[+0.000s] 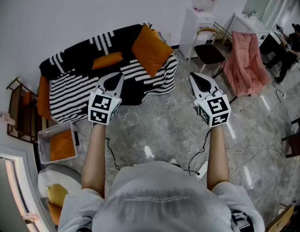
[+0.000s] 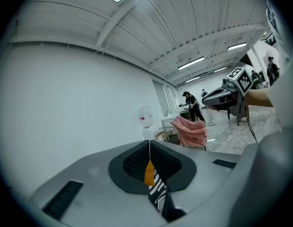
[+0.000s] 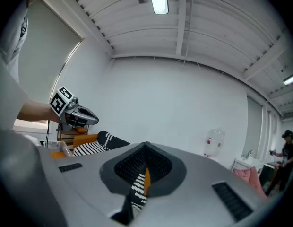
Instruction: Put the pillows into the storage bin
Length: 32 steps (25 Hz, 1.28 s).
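Two orange pillows lie on the sofa (image 1: 77,98), which wears a black-and-white striped throw: a large pillow (image 1: 150,50) leans at the right, a small one (image 1: 107,60) lies at the back. The clear storage bin (image 1: 43,138) stands on the floor left of the sofa, with an orange pillow (image 1: 62,145) inside. My left gripper (image 1: 117,75) hovers above the sofa's front, jaws together and empty. My right gripper (image 1: 194,75) is held level over the floor to the right, also shut and empty. Through each gripper view's closed jaws I see a sliver of orange and stripes.
A wooden shelf (image 1: 19,111) stands left of the sofa. At the back right are a water dispenser (image 1: 204,4), a dark chair (image 1: 210,51) and a chair draped in pink cloth (image 1: 244,59). Cables (image 1: 247,153) trail on the marble floor. A person (image 1: 290,42) sits far right.
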Available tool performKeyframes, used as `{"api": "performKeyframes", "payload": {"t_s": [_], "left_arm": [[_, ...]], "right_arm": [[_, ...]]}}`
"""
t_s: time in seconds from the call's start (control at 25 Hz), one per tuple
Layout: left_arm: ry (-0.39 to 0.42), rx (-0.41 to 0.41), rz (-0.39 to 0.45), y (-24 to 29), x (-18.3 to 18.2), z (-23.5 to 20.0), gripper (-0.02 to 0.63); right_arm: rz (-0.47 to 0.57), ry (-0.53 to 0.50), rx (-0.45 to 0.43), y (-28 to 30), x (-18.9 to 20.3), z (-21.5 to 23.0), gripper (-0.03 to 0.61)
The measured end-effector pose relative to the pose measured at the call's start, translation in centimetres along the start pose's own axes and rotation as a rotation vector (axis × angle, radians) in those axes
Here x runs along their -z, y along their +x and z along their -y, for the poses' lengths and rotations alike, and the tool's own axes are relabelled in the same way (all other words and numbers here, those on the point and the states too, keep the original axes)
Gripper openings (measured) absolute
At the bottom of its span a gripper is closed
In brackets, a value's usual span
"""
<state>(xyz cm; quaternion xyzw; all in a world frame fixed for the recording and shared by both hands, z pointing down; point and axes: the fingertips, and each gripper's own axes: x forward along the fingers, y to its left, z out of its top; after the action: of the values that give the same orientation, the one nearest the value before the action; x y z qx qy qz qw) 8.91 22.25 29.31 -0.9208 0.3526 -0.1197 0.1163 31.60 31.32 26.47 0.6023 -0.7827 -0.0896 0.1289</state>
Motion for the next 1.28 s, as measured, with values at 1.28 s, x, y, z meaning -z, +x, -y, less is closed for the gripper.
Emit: {"api": "performKeyframes", "payload": {"t_s": [1.28], "left_arm": [[-0.058,-0.129,-0.025,7.8,-1.3,6.7,0.199]], "right_arm": [[0.011,0.085,-0.121,-0.9,6.8,11.4,0.244]]}}
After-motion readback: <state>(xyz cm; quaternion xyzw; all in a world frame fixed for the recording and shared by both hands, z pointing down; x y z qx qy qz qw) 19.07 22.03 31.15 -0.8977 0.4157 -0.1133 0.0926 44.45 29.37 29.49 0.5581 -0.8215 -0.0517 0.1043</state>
